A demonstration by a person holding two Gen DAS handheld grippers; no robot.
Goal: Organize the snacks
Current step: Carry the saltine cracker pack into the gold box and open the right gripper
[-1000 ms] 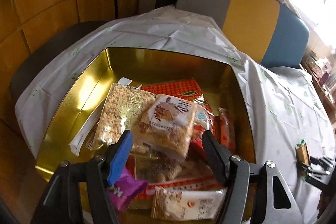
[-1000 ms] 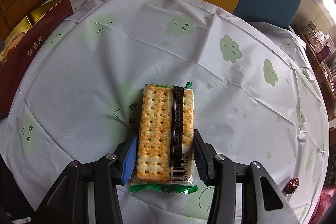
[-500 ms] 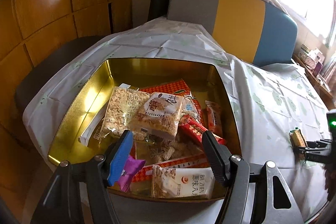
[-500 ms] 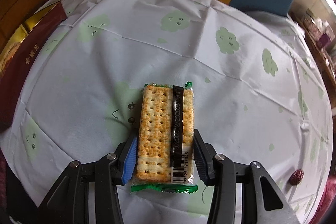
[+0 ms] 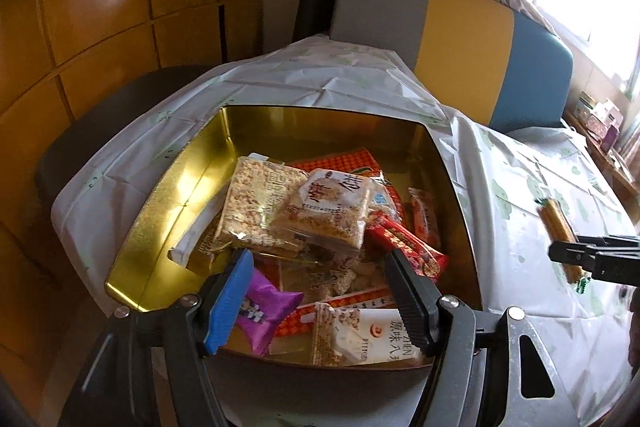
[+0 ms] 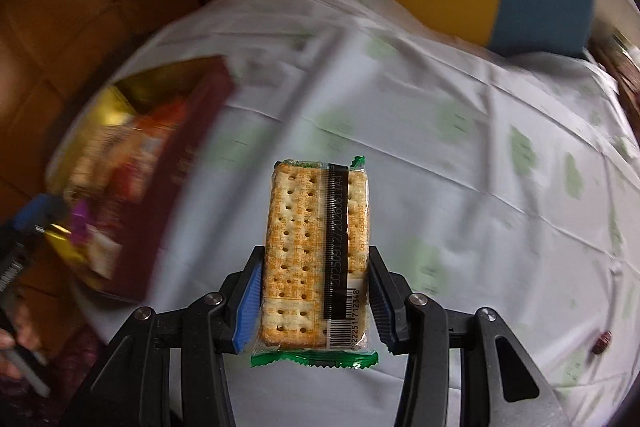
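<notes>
The right tongs [image 6: 314, 301], angled steeply down over the tabletop [image 6: 460, 155], clench one cracker packet [image 6: 314, 251] by its long sides, both pads pressed to the clear wrapper; the packet sits at lower centre of the right wrist frame, lifted clear of the cloud-print cloth, its green crimped end nearest the camera; the gold tin [image 6: 100, 115] with its dark red side lies blurred at the left of that frame. In the left wrist frame the left tongs [image 5: 320, 291] tilt down over the near rim of the same tin [image 5: 168, 187], jaws spread and gripping nothing; inside lie two puffed-rice squares overlapping at centre, one purple sweet [image 5: 264, 307] beside the blue pad, one red bar [image 5: 404, 247], one white packet with printed characters [image 5: 368, 339] at the near wall, and more wrappers beneath that cannot be counted; at the right edge the right tongs show dark, the packet seen edge-on. One small dark red sweet [image 6: 602, 341] rests alone on the cloth, lower right of the right wrist frame.
</notes>
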